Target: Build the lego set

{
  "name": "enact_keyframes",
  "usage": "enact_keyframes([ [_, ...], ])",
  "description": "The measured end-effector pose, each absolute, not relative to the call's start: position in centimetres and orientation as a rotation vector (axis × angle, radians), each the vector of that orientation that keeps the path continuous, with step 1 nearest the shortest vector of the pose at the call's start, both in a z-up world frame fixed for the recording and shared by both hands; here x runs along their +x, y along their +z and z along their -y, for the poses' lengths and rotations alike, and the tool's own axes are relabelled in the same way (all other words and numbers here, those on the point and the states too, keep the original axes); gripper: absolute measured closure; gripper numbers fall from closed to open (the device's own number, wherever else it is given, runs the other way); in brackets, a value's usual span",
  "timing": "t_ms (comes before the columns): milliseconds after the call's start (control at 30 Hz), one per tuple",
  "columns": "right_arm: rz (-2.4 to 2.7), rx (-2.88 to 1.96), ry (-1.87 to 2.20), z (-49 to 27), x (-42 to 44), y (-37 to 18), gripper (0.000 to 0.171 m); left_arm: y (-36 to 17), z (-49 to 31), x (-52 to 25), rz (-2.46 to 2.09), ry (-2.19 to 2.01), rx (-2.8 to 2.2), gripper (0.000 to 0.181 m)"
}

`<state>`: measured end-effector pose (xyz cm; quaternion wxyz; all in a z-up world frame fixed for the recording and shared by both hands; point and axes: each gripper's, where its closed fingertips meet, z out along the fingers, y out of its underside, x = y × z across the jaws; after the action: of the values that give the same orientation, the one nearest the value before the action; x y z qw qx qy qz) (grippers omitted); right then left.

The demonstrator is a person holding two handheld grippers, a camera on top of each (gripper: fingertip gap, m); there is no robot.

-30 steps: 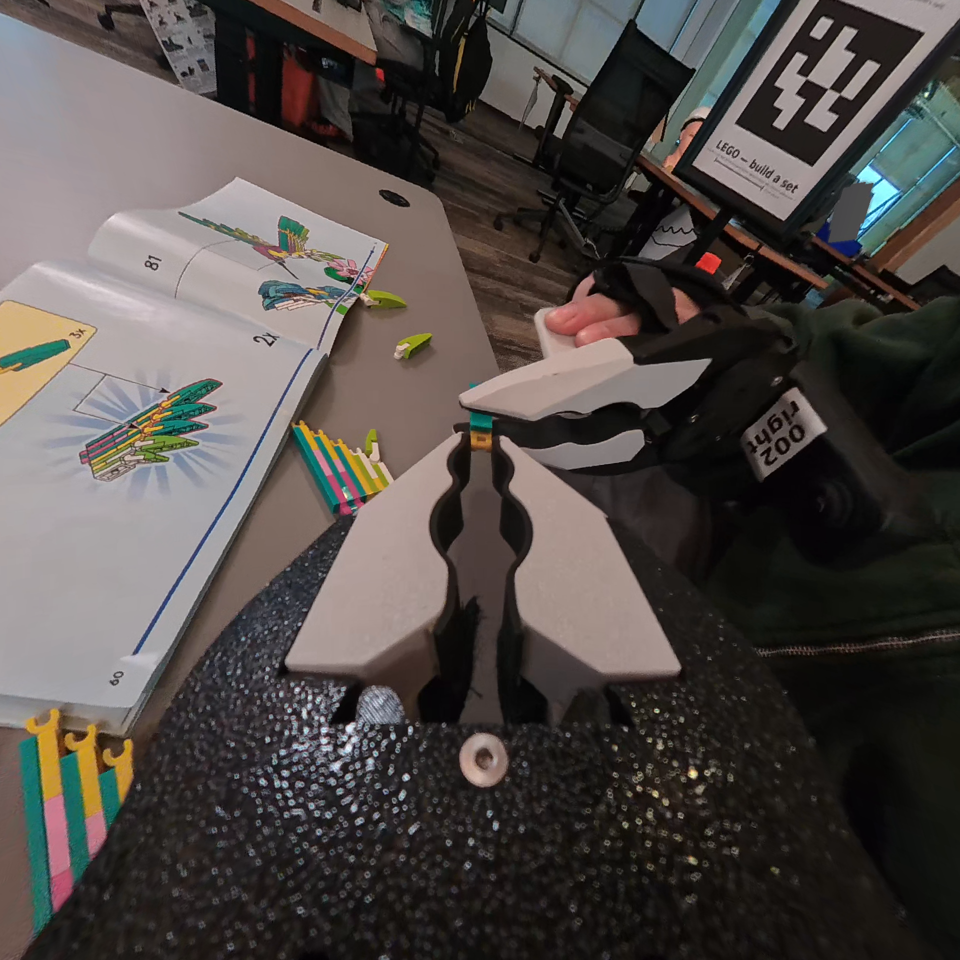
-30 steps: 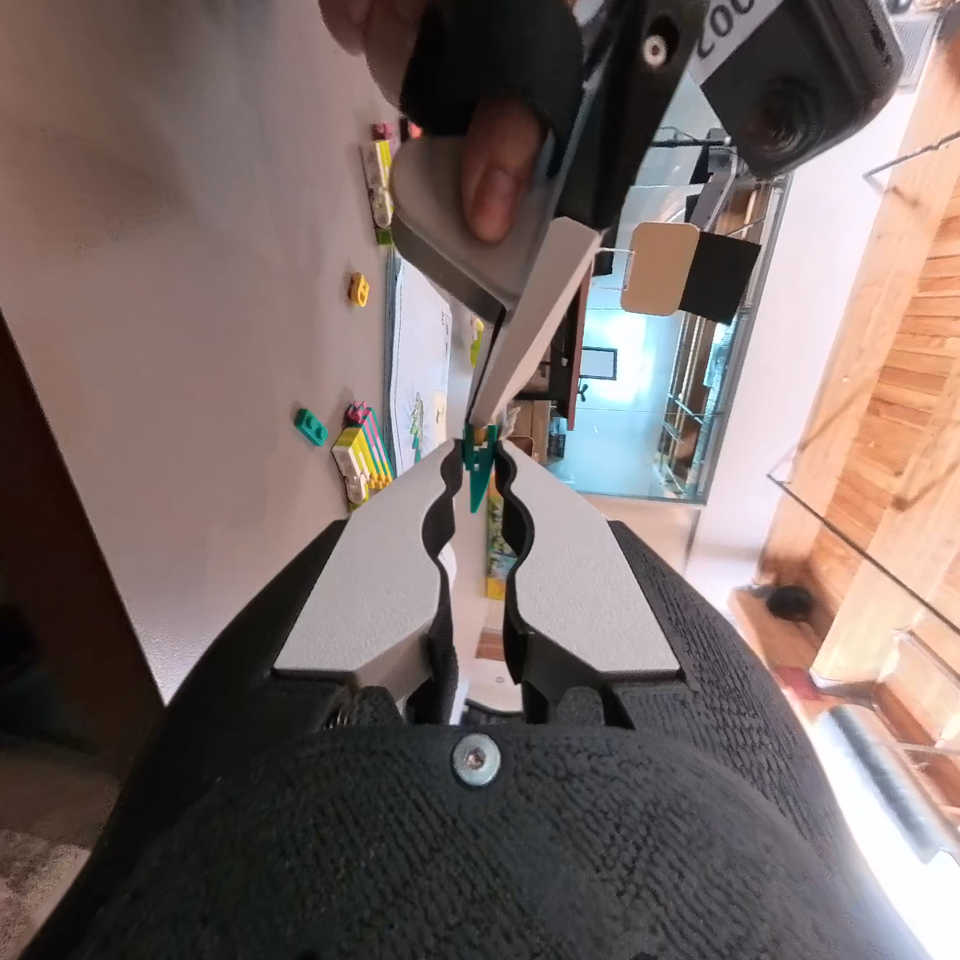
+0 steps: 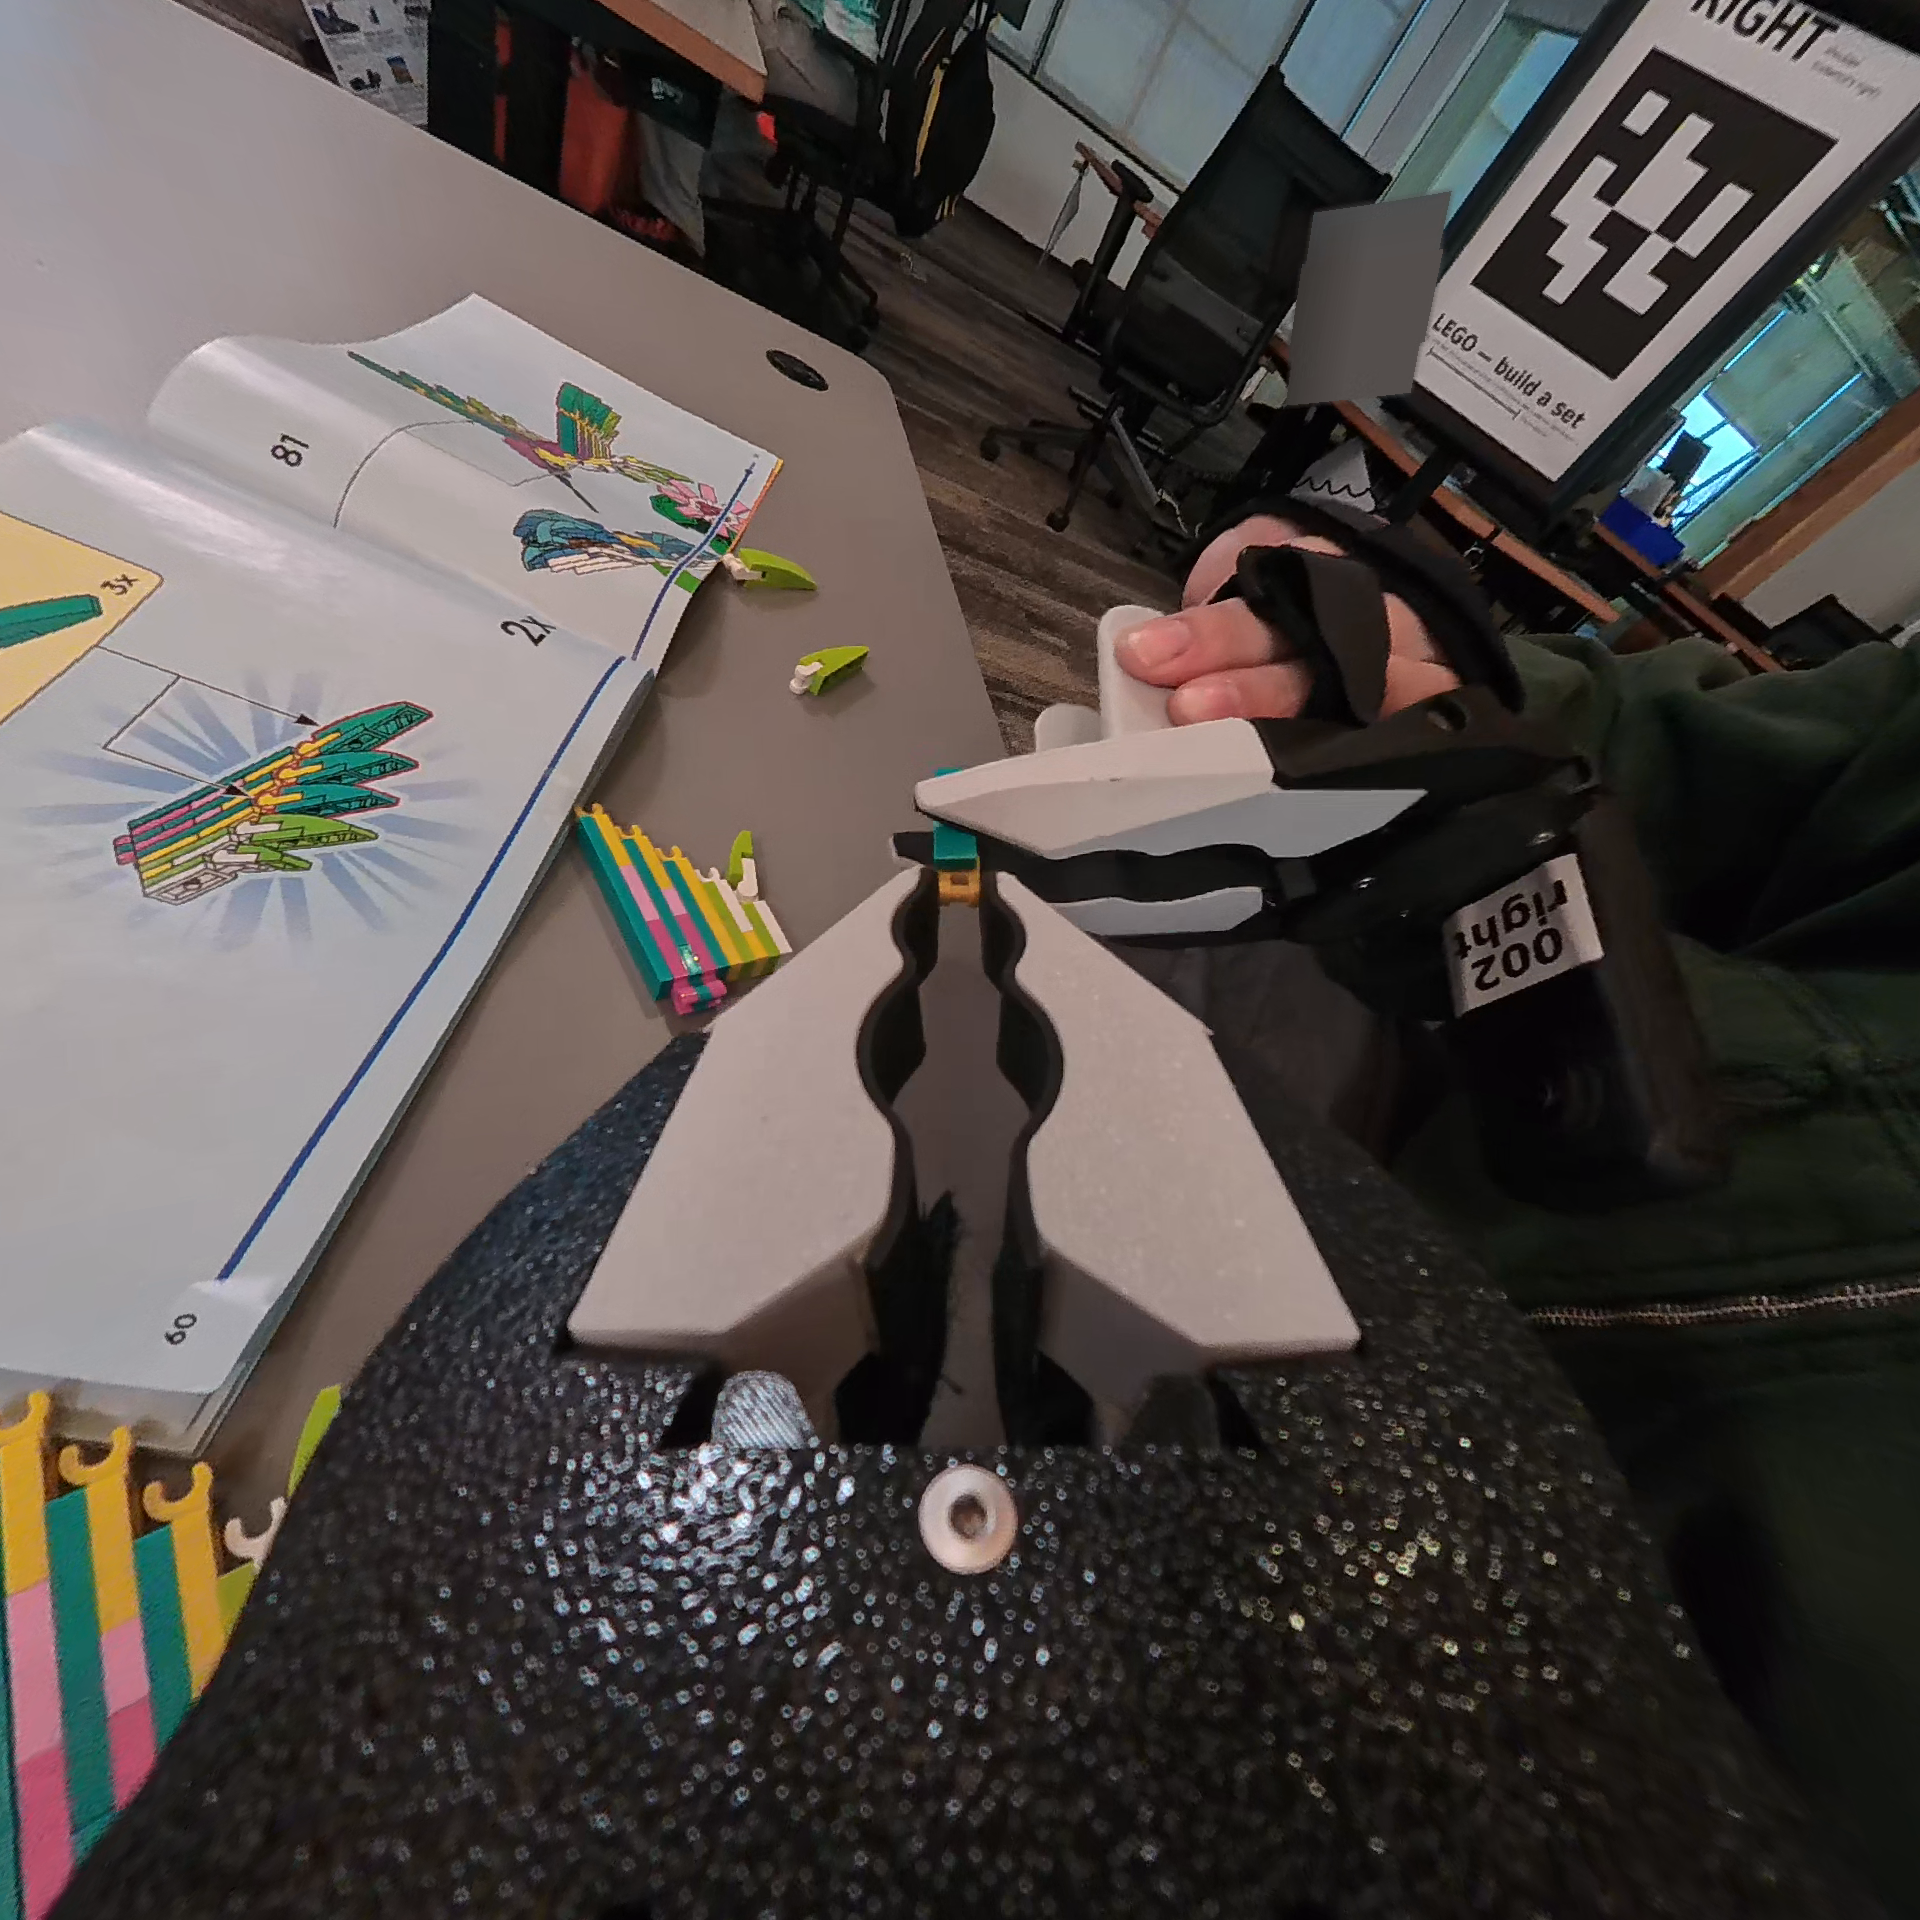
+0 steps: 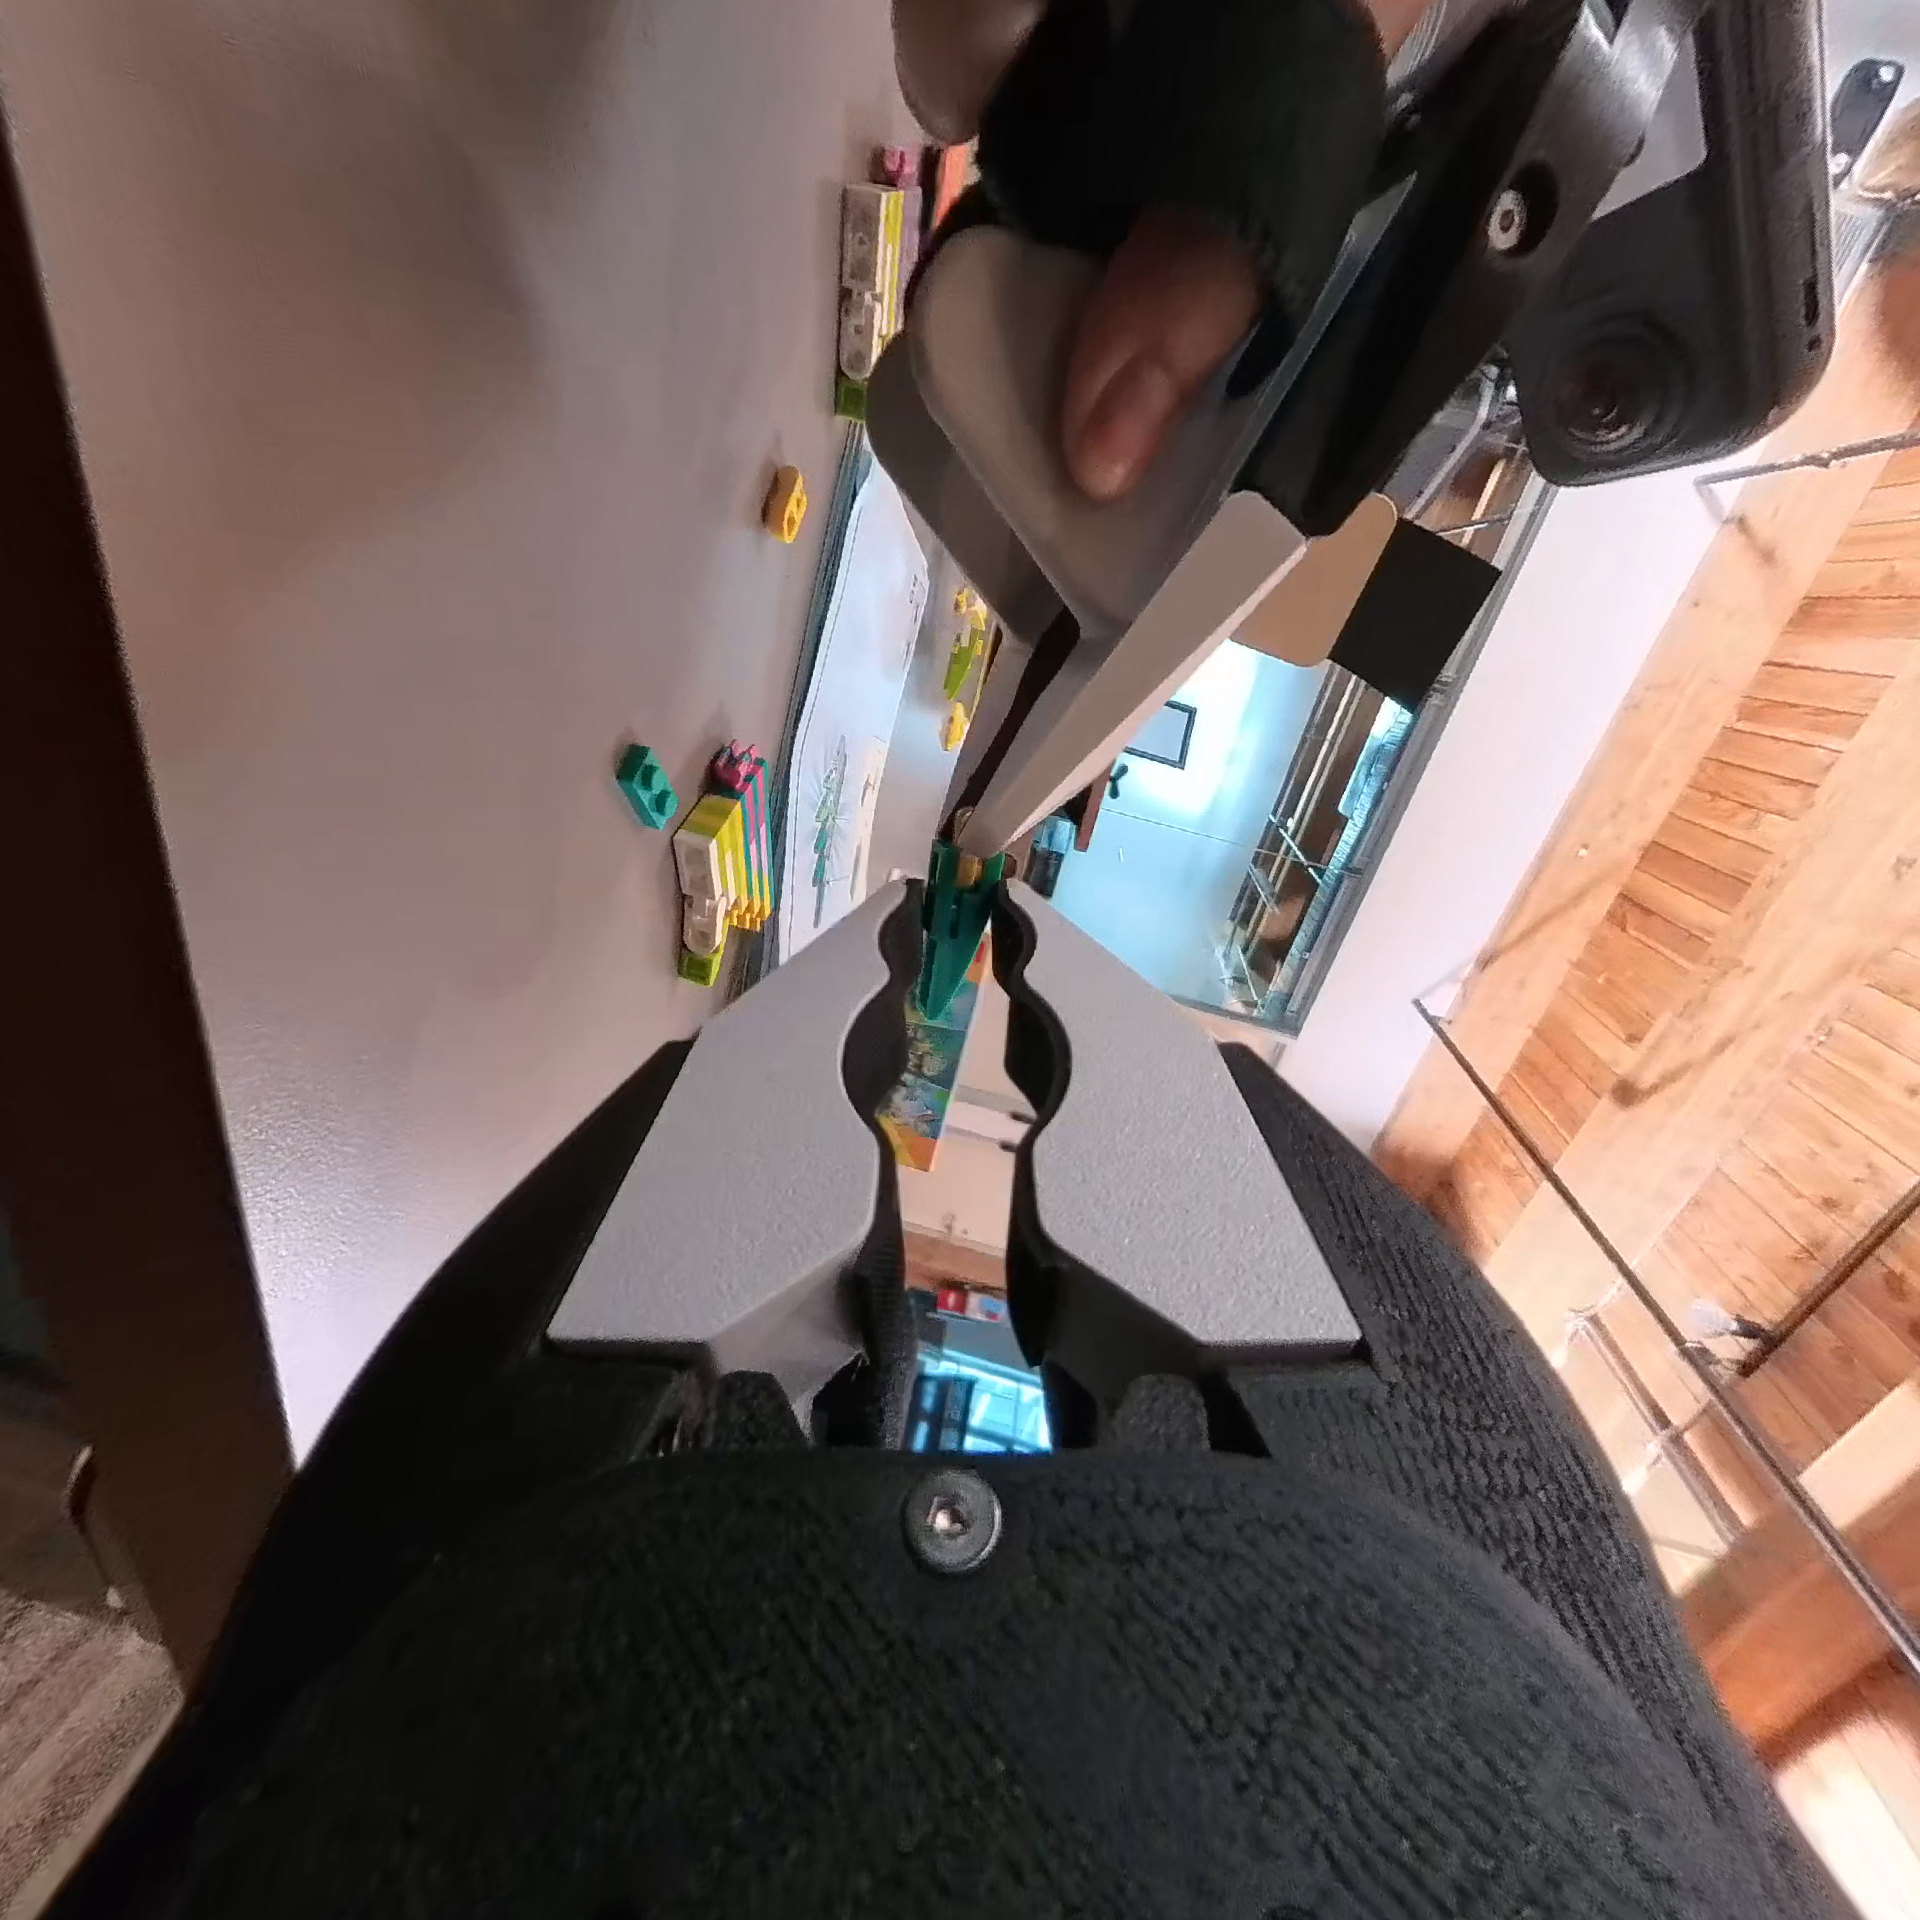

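My left gripper [image 3: 956, 881] is shut on a small yellow piece [image 3: 958, 888], held above the table's near edge. My right gripper [image 4: 951, 896] is shut on a long teal piece [image 4: 945, 940]. In the left wrist view the right gripper [image 3: 928, 826] comes in from the right, and its teal piece [image 3: 951, 844] sits directly on top of the yellow one. In the right wrist view the left gripper [image 4: 975, 829] reaches down from above, tip to tip with mine, and the yellow piece [image 4: 972, 868] touches the teal one.
An open instruction booklet [image 3: 312, 883] lies on the grey table [image 3: 312, 239]. A striped wing assembly [image 3: 675, 920] lies beside it and another [image 3: 83, 1621] at the bottom left. Two lime pieces [image 3: 777, 569] [image 3: 831, 668], a teal brick [image 4: 646, 787] and a yellow piece [image 4: 784, 504] lie loose. Only a small space, under 4 cm, lies between the two pairs of fingers.
Both grippers stay tip to tip with the same pieces pressed together. The left gripper now leans at a steeper slant in the right wrist view.
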<state>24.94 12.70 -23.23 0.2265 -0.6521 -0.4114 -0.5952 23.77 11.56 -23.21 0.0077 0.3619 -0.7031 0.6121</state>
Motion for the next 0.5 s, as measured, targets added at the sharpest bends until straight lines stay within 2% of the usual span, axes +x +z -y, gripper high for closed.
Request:
enact_keyframes([
  [233,1.237,-1.695,-1.761,-12.53,24.68,-22.92,0.163,-23.44,-11.31,23.62,2.135,1.900,1.152,0.176],
  [333,1.160,-1.758,-1.645,-12.52,24.86,-23.22,0.163,-23.57,-11.31,23.69,2.183,1.907,1.128,0.176],
  [433,0.963,-1.885,-1.349,-12.42,24.85,-23.44,0.162,-23.39,-11.20,23.65,2.502,1.934,0.963,0.175],
  [500,0.863,-1.946,-1.180,-12.28,24.87,-23.79,0.162,-23.70,-10.95,23.44,2.818,1.902,0.773,0.166],
])
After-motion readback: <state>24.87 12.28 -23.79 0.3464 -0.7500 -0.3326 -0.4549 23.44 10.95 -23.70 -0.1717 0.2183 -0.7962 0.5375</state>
